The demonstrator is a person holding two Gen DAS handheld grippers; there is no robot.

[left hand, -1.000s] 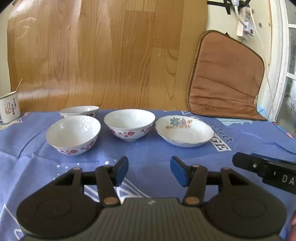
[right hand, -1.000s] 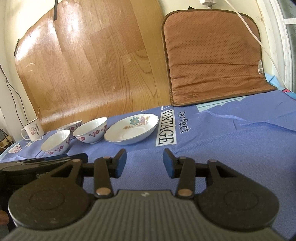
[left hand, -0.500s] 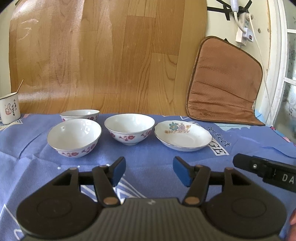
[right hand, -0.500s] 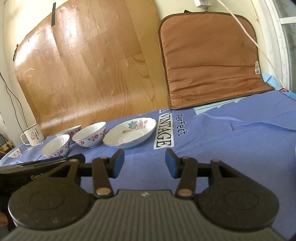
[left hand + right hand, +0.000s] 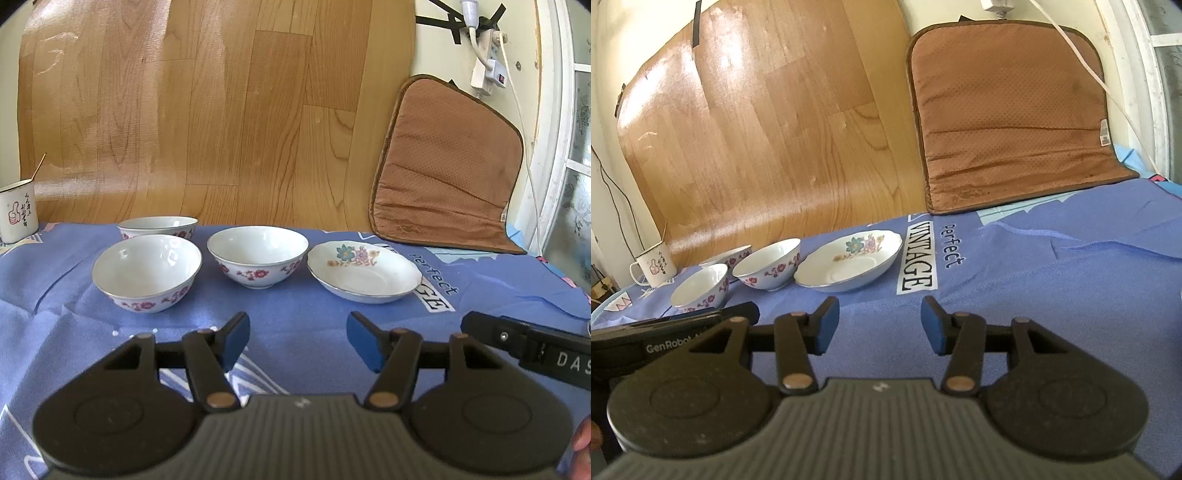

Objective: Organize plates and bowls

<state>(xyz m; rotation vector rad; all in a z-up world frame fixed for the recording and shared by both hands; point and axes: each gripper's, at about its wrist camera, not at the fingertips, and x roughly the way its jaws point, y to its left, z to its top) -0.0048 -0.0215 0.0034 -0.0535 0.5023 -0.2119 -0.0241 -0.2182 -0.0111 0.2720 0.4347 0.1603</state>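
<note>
Blue pads line both fingers of the left gripper (image 5: 297, 341), whose jaws stand apart with nothing between them, having just been opening. It hangs above the blue cloth-covered surface (image 5: 295, 306), short of all the crockery.

Directly ahead of the left gripper, slightly left of its centre line, sits the middle bowl (image 5: 258, 255), white with red flowers, upright. Further left and a little nearer sits the near-left bowl (image 5: 147, 271) of the same pattern, apart from the middle bowl. Behind it, partly hidden, stands the rear bowl (image 5: 158, 227). To the right of the middle bowl, just beside it without visible contact, lies the shallow plate (image 5: 364, 271) with a floral print on its far inner side. None of these touches the left gripper.

The right gripper (image 5: 880, 325) likewise has its jaws spread and empty, having just been opening, over bare cloth. From its view all crockery lies ahead and to the left: the plate nearest its line, the bowls beyond to the left.

Outlying items: a white mug (image 5: 16, 212) at the far left edge; a wood-grain board (image 5: 207, 110) leaning behind the surface; a brown cushion (image 5: 447, 166) propped at the far right.
</note>
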